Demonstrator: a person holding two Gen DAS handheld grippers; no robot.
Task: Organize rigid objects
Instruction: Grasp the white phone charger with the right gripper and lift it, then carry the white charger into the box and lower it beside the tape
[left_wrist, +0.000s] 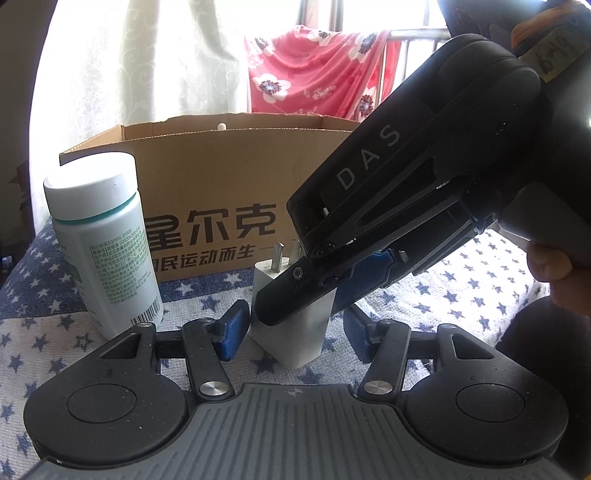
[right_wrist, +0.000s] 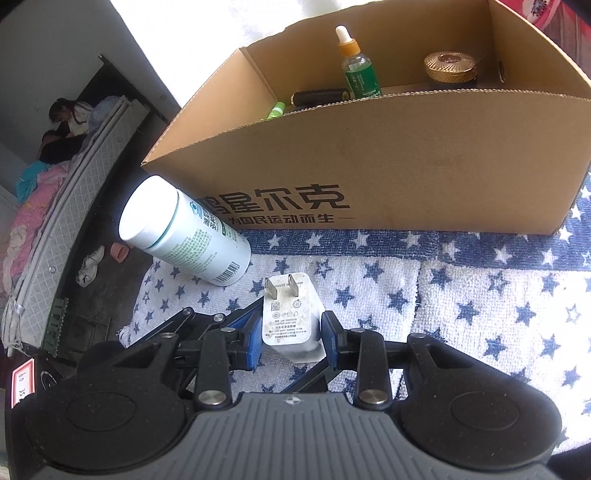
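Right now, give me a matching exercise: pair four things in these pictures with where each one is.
Things:
1. white plug-in charger
2. white bottle with green-printed label
3. small green dropper bottle
4. brown cardboard box

Places:
A. standing inside the box
B. between the right gripper's blue pads
C. behind everything, on the star-patterned cloth
D. on the cloth beside the box

Pairs: 1-B, 2-D, 3-A, 4-C

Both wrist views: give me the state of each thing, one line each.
Charger plug: prongs up, gripped on the star cloth.
Right gripper: shut on the charger plug.
Left gripper: open, straddling the plug.
White bottle: upright, capped, outside the box.
Cardboard box: open.
Dropper bottle: upright inside, capped.
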